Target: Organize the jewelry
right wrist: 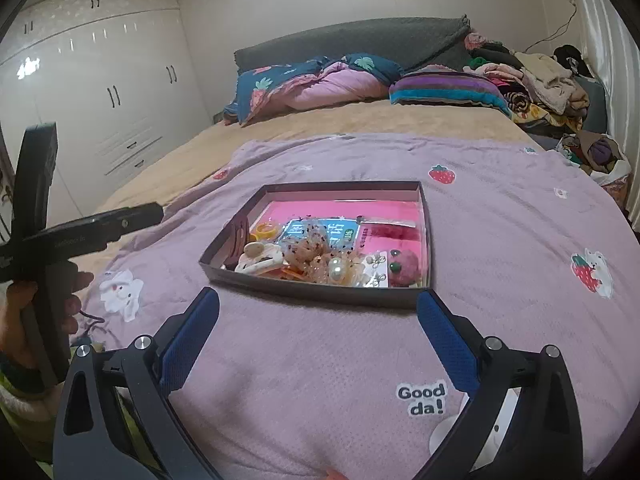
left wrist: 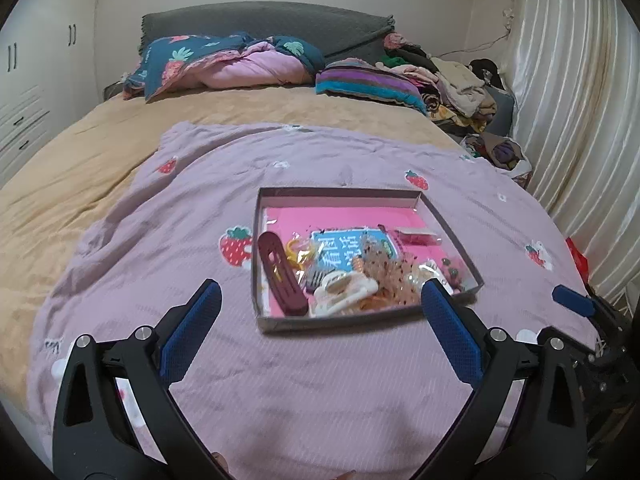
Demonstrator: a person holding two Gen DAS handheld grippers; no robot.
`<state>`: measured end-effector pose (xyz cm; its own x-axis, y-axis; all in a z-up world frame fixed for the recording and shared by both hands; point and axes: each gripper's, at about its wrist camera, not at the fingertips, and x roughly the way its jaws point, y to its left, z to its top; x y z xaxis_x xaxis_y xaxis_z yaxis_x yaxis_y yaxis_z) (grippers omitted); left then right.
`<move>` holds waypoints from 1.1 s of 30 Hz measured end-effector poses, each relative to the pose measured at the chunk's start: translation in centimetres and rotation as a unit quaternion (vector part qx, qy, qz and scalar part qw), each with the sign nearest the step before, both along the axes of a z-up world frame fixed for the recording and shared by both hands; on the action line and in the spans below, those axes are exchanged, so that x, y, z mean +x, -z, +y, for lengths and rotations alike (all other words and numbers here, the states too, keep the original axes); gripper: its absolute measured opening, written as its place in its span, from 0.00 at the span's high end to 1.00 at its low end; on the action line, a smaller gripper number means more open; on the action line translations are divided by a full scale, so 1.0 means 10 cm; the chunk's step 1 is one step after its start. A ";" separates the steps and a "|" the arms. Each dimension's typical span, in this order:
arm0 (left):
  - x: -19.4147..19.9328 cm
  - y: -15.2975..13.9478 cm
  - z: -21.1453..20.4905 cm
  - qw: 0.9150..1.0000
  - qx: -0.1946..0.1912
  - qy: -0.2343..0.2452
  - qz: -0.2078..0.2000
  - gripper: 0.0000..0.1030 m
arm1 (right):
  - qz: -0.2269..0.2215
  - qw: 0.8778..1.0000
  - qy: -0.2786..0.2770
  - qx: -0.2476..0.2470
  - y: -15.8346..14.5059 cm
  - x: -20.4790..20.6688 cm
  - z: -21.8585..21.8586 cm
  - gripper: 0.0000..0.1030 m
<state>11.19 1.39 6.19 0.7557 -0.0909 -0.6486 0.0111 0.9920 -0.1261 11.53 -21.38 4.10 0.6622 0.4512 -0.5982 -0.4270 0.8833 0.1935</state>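
Plainly, both grippers stand spread wide with nothing between their blue pads. The left gripper (left wrist: 320,308) hovers over the lilac blanket (left wrist: 192,208), on the near side of the shallow box (left wrist: 340,193); its right fingertip overlaps the box's near right corner in the left wrist view, though whether it touches the cardboard cannot be told. The right gripper (right wrist: 318,308) likewise sits on the near side of the box (right wrist: 320,293), its tips level with the box's near wall and not gripping it.

Inside the box, on a pink lining, the jewelry is heaped toward the near wall: a dark red hair clip (left wrist: 280,272) by the left wall, a white claw clip (left wrist: 344,290) next to it, a yellow ring-shaped piece (right wrist: 266,229) behind that, a sheer speckled scrunchie (left wrist: 380,268) in the middle, a pearl piece (right wrist: 336,268), a card of earrings (right wrist: 378,268) and a pink fuzzy ball with green eyes (right wrist: 404,266) by the right wall.

A blue card (left wrist: 348,252) in the box carries large white Chinese characters, too blurred to read. On the blanket, nearer than the box's right corner, print reads "Good da!" (right wrist: 420,399). Strawberry patches (right wrist: 442,174) dot the blanket around the box.
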 end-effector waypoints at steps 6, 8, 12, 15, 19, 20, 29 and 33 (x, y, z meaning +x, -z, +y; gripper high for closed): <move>-0.20 0.11 -0.01 1.000 0.004 -0.002 0.006 0.09 | -0.004 1.000 0.003 -0.006 0.05 -0.14 0.02 0.04; -0.27 0.18 -0.03 1.000 0.005 0.001 0.009 0.09 | -0.004 1.000 0.003 -0.008 0.07 -0.19 0.03 0.04; -0.40 0.31 -0.05 1.000 0.003 0.002 0.012 0.09 | -0.003 1.000 0.007 -0.002 0.14 -0.29 0.03 0.04; -0.47 0.42 -0.06 1.000 0.000 0.008 0.020 0.09 | 0.001 1.000 0.009 0.005 0.19 -0.33 0.02 0.04; -0.58 0.54 -0.07 1.000 -0.002 0.005 0.014 0.09 | -0.008 1.000 0.023 -0.007 0.25 -0.36 0.00 0.04; -0.60 0.56 -0.09 1.000 -0.002 0.006 0.013 0.09 | -0.010 1.000 0.025 -0.010 0.26 -0.36 0.00 0.04; -0.61 0.75 -0.20 1.000 0.006 0.009 0.028 0.09 | -0.003 0.999 0.035 -0.033 0.48 -0.39 -0.01 0.04; -0.61 0.76 -0.21 1.000 0.007 0.008 0.029 0.09 | -0.012 0.999 0.030 -0.041 0.50 -0.42 0.04 0.04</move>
<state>5.10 -0.67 -1.45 0.7156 -0.0935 -0.6922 0.0210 0.9934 -0.1124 7.37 -20.97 -0.94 0.7009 0.3604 -0.6154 -0.3769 0.9198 0.1094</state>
